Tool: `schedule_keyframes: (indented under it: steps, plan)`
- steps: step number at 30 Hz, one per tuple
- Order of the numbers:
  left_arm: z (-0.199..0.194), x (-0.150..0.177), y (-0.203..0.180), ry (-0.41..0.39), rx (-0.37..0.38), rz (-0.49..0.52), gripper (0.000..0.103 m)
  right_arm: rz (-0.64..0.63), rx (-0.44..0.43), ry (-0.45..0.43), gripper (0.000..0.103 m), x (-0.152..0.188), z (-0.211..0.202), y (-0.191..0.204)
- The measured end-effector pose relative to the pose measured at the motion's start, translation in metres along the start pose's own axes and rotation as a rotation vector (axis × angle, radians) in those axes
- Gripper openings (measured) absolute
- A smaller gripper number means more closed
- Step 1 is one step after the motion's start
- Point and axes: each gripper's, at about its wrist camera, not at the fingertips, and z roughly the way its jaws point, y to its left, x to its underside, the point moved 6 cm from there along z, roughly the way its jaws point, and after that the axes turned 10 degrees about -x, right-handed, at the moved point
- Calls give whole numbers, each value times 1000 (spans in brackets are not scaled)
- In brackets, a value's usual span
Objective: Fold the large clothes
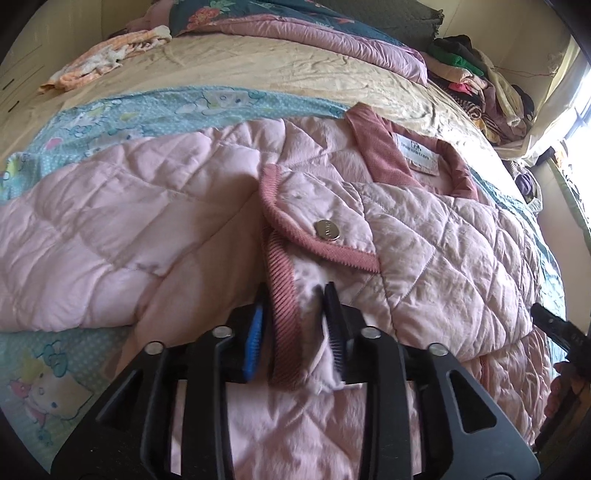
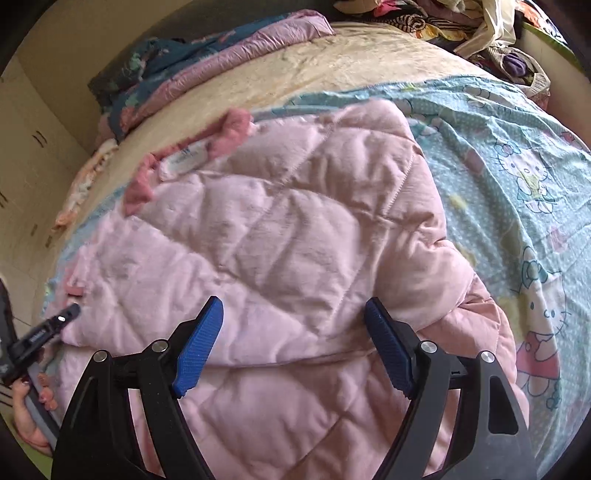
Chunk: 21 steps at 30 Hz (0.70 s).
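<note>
Bed (image 1: 229,70), beige sheet, the reference for all that follows. Cartoon-print blue sheet (image 2: 517,155) spread across its near half. Pink quilted jacket (image 1: 424,236) lying flat on that blue sheet, collar with white label (image 1: 417,153) turned toward the bed's far end, one quilted panel folded over the body. Mauve and floral quilt (image 1: 314,33) bunched along the bed's far edge; pile of mixed clothes (image 1: 476,81) heaped at the far right corner; peach towel (image 1: 107,59) at the far left. Left gripper (image 1: 293,325), at the bed's near edge, jaws drawn in and pinching the jacket's ribbed rose cuff (image 1: 282,306) (some white lining caught alongside). Right gripper (image 2: 293,347), jaws spread wide, over the folded panel, holding nothing. Silver snap button (image 1: 328,229) on the jacket's trimmed flap.
</note>
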Motion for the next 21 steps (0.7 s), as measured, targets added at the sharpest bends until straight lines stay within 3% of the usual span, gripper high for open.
schedule_keyframes:
  steps: [7,9,21]
  plan:
    - [-31,1,18,-34,-4,-44,72,-32,-66,-51,92,7,-26,38]
    - [-38,2,24,-37,-2,-64,93,-48,-75,-60,94,8,-30,48]
    - [-72,14,75,-73,-39,-165,94,-153,-120,-116,95,13,-53,121]
